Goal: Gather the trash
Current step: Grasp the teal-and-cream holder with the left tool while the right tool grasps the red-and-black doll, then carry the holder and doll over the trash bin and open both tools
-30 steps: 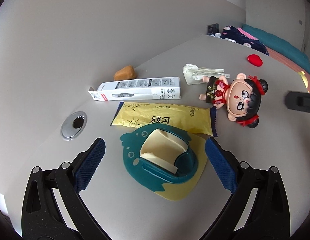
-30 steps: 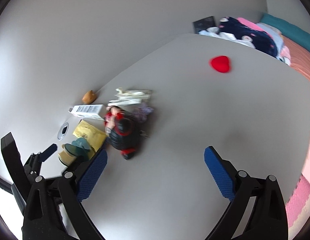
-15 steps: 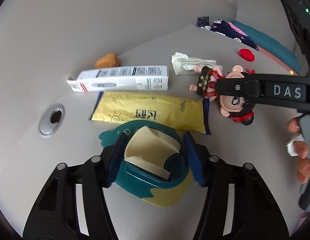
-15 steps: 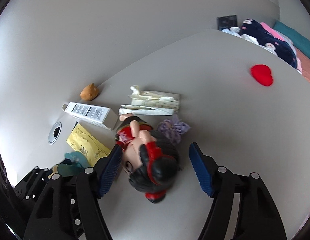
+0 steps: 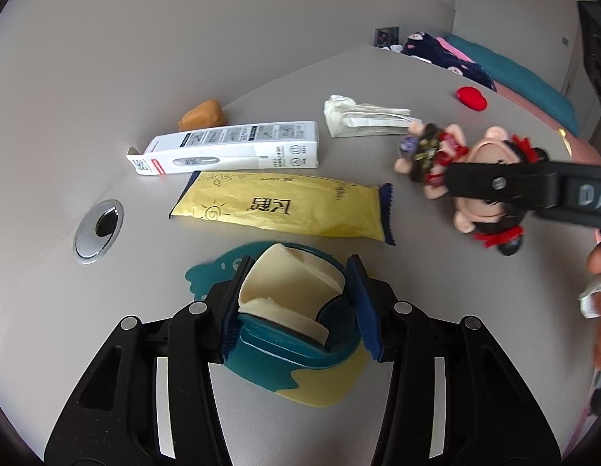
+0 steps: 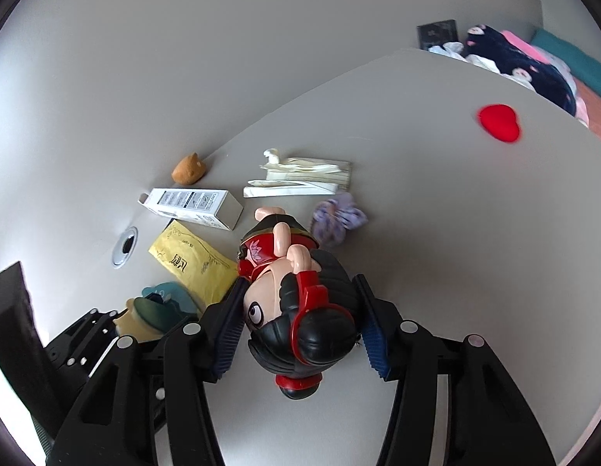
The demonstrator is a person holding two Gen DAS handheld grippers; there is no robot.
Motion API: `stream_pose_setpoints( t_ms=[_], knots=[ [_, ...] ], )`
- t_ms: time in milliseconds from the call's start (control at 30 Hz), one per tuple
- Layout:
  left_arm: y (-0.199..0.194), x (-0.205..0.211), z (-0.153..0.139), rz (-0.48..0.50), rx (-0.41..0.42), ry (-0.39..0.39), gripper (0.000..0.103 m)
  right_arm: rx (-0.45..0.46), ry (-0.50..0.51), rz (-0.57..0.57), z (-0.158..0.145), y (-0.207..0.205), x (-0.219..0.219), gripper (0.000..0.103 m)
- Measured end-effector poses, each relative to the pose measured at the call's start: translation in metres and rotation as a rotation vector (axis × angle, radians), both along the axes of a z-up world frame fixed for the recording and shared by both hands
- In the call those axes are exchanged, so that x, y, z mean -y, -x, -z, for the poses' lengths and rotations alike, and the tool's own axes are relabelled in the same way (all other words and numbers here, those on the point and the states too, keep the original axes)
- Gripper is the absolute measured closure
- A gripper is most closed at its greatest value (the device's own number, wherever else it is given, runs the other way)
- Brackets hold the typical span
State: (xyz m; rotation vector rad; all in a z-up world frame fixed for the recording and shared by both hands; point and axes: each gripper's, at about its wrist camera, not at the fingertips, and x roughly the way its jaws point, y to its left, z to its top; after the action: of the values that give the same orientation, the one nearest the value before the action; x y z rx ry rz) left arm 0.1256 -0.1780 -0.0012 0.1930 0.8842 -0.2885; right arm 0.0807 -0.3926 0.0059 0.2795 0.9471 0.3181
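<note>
Left gripper (image 5: pixel 296 303): your jaws have just been closing and the blue pads now press both sides of the cream cup (image 5: pixel 290 291), so you are gripping it.
Cup: it sits on the teal and yellow fish-shaped tray (image 5: pixel 285 365), near the desk's front edge.
Right gripper (image 6: pixel 300 326): your jaws have just been closing around the doll (image 6: pixel 296 303); the left pad lies against its face and the right pad against its black hair, so you are clamping the head.
Doll: it lies on its back, feet pointing to the back edge of the desk (image 6: pixel 455 252).
Yellow wrapper (image 5: pixel 277 206): flat on the desk just behind the tray, untouched.
White box (image 5: pixel 226 151): lies behind the wrapper, one end flap open, parallel to it.
Crumpled paper bag (image 5: pixel 358 120): toward the back edge, just beyond the doll's feet.
Brown lump (image 5: pixel 203 114): against the wall at the back edge, behind the box.
Purple scrunchie (image 6: pixel 339 219): beside the doll's legs.
Red heart (image 6: pixel 498 122): well apart, toward the far right corner.
Cable hole (image 5: pixel 98 229): on the desk's left side.
</note>
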Motion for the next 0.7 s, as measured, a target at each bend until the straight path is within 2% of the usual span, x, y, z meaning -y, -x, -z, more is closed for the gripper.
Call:
stream_pose_setpoints(
  t_ms=[433,700],
  knots=[
    [0.037,0.026,-0.011,0.026,0.006,0.034,0.055,0.052,-0.083,0.034,-0.017,0.053,0.057,0.048],
    [0.06,0.074,-0.02,0.114,0.012,0.036,0.055,0.08,-0.127,0.085,-0.025,0.084,0.109,0.048]
  ],
)
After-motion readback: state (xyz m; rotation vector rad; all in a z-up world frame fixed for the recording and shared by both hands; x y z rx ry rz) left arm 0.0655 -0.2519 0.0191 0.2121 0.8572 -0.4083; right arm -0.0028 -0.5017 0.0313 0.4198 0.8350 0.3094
